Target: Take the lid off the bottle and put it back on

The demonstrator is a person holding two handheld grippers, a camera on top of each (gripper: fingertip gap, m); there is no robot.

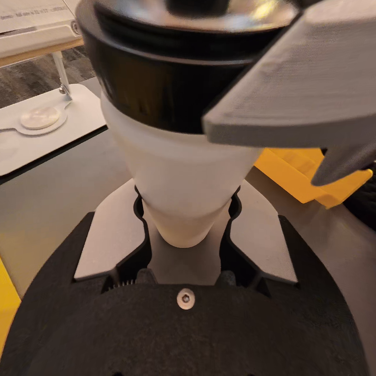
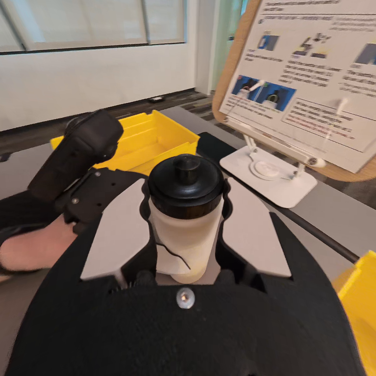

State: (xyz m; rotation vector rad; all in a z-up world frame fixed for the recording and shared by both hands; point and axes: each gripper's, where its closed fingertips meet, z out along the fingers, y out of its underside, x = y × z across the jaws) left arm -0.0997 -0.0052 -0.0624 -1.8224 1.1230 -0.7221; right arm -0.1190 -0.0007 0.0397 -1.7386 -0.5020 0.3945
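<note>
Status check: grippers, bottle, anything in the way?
Left gripper shut on bottle body. Right gripper around lid, contact unclear. Lid on. Nothing in the way.

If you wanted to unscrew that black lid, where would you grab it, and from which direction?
Grip the lid by its ribbed side wall, one finger on each side, coming in level from the side as the right gripper does. The wall is round and ridged, so it should turn without slipping; the narrow spout on top offers little to hold. The left gripper clamps the white bottle lower down.
</note>
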